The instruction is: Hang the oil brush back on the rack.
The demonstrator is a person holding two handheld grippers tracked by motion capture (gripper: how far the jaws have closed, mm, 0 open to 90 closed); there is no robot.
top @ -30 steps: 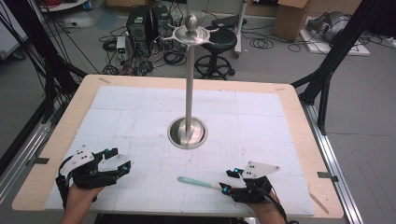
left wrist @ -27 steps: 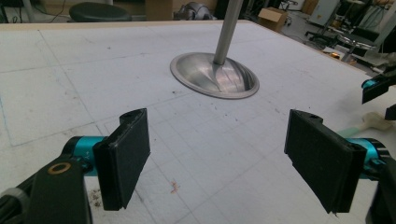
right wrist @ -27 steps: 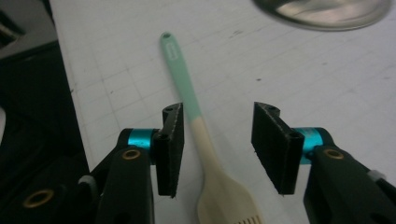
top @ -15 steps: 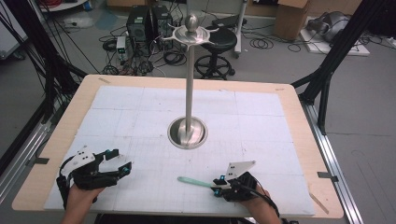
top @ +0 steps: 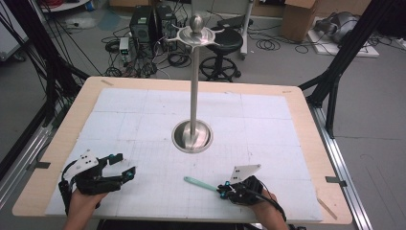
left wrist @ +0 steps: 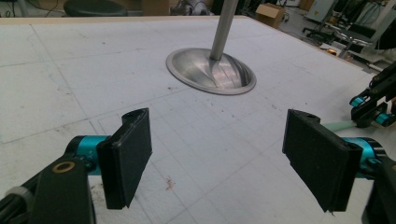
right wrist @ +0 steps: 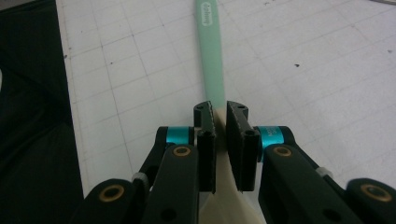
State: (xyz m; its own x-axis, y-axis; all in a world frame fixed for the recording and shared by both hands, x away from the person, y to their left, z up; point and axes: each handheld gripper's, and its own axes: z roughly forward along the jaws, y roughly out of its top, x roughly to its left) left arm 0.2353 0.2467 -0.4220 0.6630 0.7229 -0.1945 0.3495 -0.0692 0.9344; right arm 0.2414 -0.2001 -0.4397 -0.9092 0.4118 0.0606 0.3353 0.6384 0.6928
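A mint-green spatula (top: 198, 183) with a cream head lies on the white mat near the front edge, its handle pointing left and away. My right gripper (top: 222, 190) sits at its near end. In the right gripper view the jaws have just been closing, and the right gripper (right wrist: 221, 116) now pinches the spatula (right wrist: 210, 51) where handle meets head. My left gripper (top: 123, 166) rests at the front left, and in its own view the left gripper (left wrist: 217, 158) stands wide open with nothing between the pads. That view also catches the right gripper (left wrist: 369, 105) and spatula (left wrist: 337, 126) at its right edge.
A tall metal stand (top: 194, 96) with a domed round base (left wrist: 210, 72) rises from the middle of the gridded mat (top: 143, 115). The wooden table's rim (top: 57, 158) frames the mat. Black frame posts, cables and a stool stand beyond the table.
My right gripper slid left along the mat to the spatula's near end and its jaws came together on it. The left gripper kept still and open.
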